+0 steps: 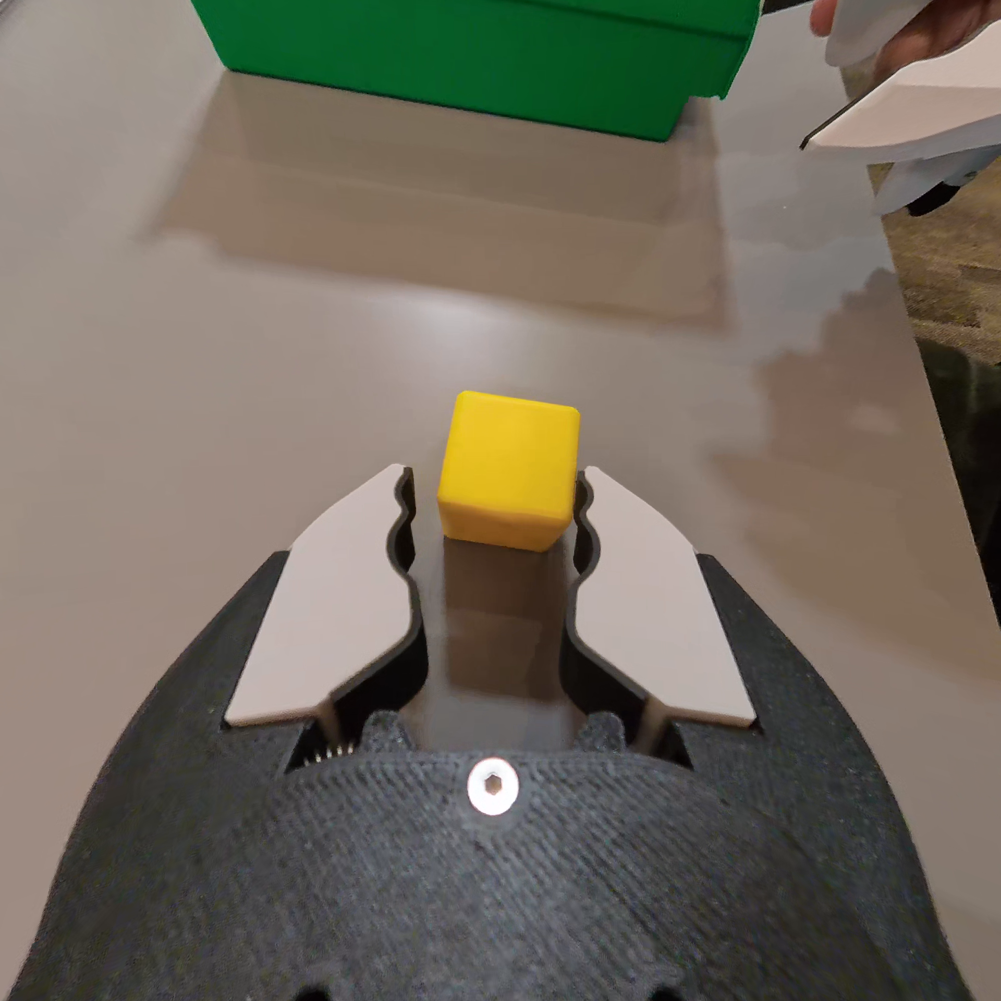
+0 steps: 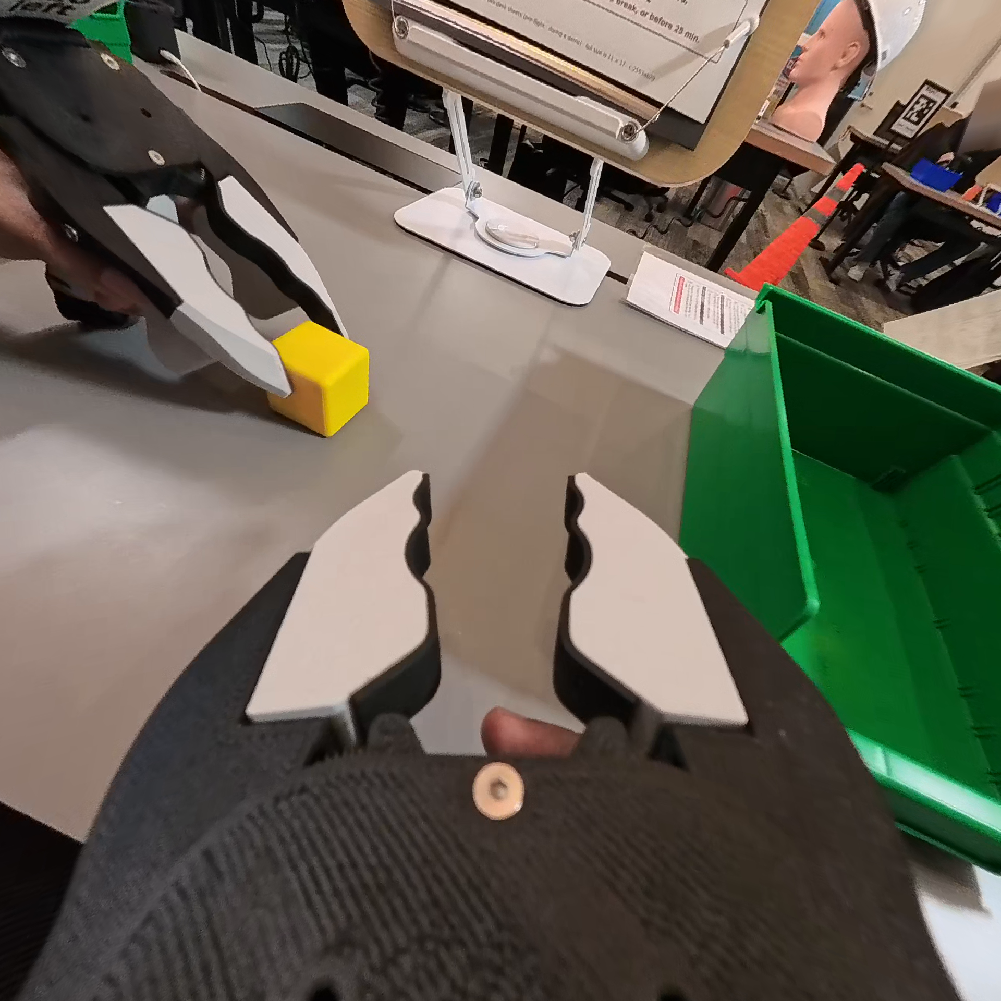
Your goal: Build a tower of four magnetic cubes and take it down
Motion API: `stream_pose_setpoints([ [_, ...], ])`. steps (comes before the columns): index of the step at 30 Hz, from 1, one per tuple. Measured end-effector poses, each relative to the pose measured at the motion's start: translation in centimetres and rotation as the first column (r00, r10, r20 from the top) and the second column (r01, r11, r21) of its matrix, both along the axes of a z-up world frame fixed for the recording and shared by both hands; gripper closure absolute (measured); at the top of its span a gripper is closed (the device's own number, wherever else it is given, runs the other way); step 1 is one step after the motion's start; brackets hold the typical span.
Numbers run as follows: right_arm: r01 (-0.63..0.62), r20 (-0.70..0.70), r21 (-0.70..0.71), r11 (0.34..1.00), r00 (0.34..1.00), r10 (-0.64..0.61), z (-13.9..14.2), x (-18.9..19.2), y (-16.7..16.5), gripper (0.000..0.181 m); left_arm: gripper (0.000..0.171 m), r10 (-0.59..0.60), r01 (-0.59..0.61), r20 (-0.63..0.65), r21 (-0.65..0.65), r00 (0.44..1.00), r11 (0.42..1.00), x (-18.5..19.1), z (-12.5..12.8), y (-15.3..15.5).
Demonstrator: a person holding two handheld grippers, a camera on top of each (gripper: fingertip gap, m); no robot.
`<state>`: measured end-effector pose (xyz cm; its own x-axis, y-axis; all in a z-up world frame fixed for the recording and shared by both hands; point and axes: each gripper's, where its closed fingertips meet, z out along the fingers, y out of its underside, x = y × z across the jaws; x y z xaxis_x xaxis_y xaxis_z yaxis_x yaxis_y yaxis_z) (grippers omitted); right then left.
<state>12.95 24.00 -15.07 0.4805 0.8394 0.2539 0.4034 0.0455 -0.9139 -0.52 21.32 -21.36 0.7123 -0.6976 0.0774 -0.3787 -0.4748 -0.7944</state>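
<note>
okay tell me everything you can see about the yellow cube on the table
The yellow cube is a plain, smooth block with rounded edges and corners, plastic by its look and unmarked on the faces in view. It sits flat on the grey table, in front of the green bin. The left gripper is open, its fingertips on either side of the cube's near end; from the right wrist view one fingertip looks to be against it, though contact is unclear.

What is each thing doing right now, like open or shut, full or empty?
left gripper: jaws open, straddling the cube, tips close beside it
right gripper: jaws open, holding nothing, above the table
yellow cube: resting on the table, not lifted
green bin: upright, the visible part empty
</note>
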Motion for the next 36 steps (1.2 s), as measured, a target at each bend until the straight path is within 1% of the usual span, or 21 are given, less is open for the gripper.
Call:
stream_pose_setpoints([
  [9, -0.005, 0.000, -0.008, 1.000, 1.000, 0.005, -0.1, -0.2, 0.0, 0.133, 0.116, 0.003, -0.003, -0.006, -0.008, 1.000, 1.000, -0.3, -0.1, -0.3],
  [16, -0.020, 0.005, -0.010, 1.000, 1.000, 0.020, -0.2, -0.7, -0.1, 0.133, 0.117, -0.016, 0.016, -0.016, -0.015, 1.000, 1.000, 0.1, -0.2, -1.0],
  [21, -0.029, 0.005, -0.011, 1.000, 1.000, 0.029, -0.2, -1.0, -0.2, 0.133, 0.116, 0.010, -0.010, -0.057, -0.006, 0.998, 1.000, -0.3, -0.6, -1.0],
  [25, -0.036, 0.005, -0.012, 0.999, 0.999, 0.036, -0.3, -1.2, -0.2, 0.133, 0.117, 0.033, -0.034, -0.055, -0.008, 0.998, 0.999, -0.7, -0.6, -0.9],
  [36, -0.045, 0.007, -0.014, 0.999, 0.999, 0.045, -0.4, -1.5, -0.3, 0.133, 0.116, 0.035, -0.036, -0.058, -0.011, 0.998, 0.999, -0.9, -0.5, -1.3],
])
